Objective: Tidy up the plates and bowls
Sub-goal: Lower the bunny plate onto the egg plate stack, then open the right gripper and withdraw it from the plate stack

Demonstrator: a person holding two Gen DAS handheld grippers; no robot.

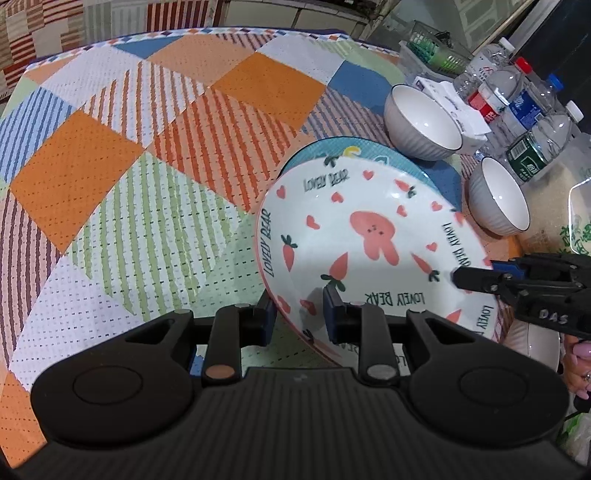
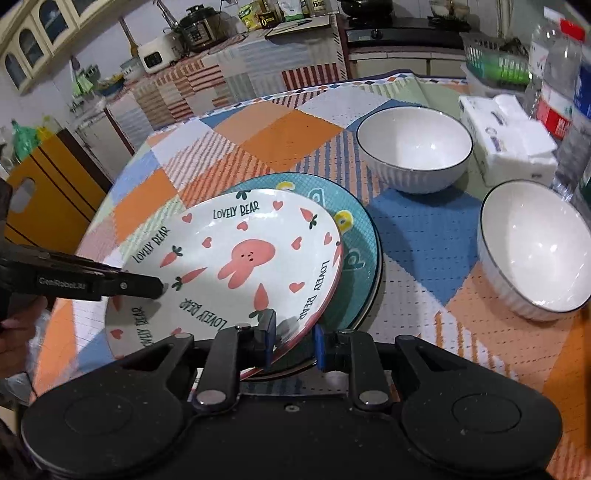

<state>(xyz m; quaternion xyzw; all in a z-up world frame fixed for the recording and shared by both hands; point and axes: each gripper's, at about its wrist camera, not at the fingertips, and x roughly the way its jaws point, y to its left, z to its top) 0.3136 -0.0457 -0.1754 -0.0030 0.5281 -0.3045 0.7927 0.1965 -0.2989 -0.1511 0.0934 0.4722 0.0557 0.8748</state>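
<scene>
Rabbit plate (image 2: 236, 258) sits tilted over the teal plate (image 2: 354, 236) on the bench (image 1: 147, 184).
Left hand-held gripper (image 1: 299, 310) and right hand-held gripper (image 2: 295, 339) each straddle opposite rim edges, apparently pinching it; equally near.

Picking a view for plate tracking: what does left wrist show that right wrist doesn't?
Only the left wrist view: several water bottles standing past the bowls.
Only the right wrist view: a kitchen counter with a pressure cooker and a yellow cabinet.
Both: the rabbit plate gripped at opposite rims by the left hand-held gripper and right hand-held gripper, tilted over the teal plate, plus two white bowls and a tissue pack.
</scene>
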